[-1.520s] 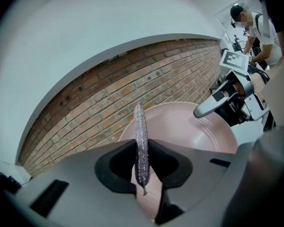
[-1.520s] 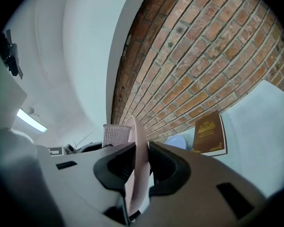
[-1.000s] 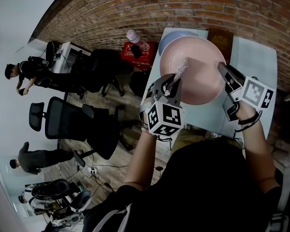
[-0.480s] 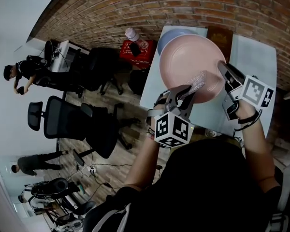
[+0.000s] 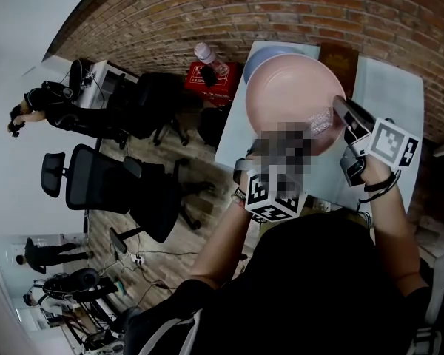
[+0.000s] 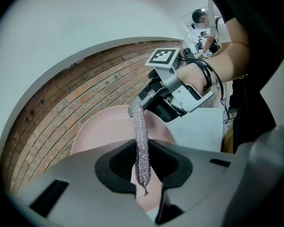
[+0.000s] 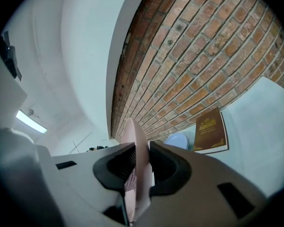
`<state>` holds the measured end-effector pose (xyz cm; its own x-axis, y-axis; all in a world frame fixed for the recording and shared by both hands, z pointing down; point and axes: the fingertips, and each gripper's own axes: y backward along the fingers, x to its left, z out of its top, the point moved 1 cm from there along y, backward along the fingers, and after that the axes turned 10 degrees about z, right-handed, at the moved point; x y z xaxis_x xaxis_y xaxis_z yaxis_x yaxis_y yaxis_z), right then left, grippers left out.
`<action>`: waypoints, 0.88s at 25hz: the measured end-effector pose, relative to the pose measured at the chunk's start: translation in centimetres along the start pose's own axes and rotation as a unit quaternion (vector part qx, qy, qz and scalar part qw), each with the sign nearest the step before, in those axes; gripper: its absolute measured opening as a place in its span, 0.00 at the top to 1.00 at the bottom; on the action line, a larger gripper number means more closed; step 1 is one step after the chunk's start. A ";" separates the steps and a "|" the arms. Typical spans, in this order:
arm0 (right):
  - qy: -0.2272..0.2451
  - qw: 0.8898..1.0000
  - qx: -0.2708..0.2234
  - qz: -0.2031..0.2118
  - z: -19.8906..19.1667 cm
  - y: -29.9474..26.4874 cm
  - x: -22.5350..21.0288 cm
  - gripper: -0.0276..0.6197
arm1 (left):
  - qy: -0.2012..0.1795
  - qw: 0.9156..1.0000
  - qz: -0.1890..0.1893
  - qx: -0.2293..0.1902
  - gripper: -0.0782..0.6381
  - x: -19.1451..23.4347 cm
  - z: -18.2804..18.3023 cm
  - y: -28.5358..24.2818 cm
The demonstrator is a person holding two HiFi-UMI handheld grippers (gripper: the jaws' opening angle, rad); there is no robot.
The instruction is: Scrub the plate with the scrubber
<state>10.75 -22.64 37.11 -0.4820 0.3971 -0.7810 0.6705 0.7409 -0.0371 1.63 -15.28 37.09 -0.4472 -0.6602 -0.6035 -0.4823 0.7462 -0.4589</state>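
Two firm grips: left tongs [image 6: 147, 186] on glittery scrubber [image 6: 141, 143], right tongs [image 7: 138, 171] on pink plate [image 5: 285, 98].

Red brick wall [image 5: 296, 13]; white wall [image 5: 22, 28]; wood-plank floor [image 5: 170, 250]; black office chairs [image 5: 96, 187]; pale tabletop [image 5: 388, 87]; ceiling strip light [image 7: 31, 122].

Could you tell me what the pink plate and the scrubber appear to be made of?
The plate looks like plastic or melamine, possibly glazed ceramic: even pale pink, smooth, low-sheen surface, thin rim. The scrubber seems to be a metallic or synthetic mesh: it glitters with fine sparkling threads and looks thin and soft.
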 end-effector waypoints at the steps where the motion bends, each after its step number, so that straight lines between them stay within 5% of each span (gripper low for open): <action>1: 0.000 1.000 0.000 0.004 0.0 -0.1 0.2 0.82 | -0.001 1.000 0.006 0.000 0.78 0.4 0.1 -0.1; 12: -0.008 0.999 0.008 0.038 -0.9 -0.8 2.0 0.82 | -0.011 0.996 0.085 0.026 0.78 6.0 -0.4 -0.7; 18: -0.011 0.999 0.016 0.030 -1.2 -0.8 2.1 0.82 | -0.004 0.987 0.137 0.078 0.78 9.6 -4.2 -0.3; 22: -0.023 0.999 0.012 0.040 -1.5 -1.2 2.1 0.81 | 0.010 0.986 0.134 0.098 0.78 9.6 -6.2 0.6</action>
<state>8.06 -21.86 36.47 -0.3995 0.4287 -0.8103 0.7202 0.6937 0.0119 -7.68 -21.67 35.07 -0.5551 -0.4371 -0.7077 -0.1911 0.8951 -0.4029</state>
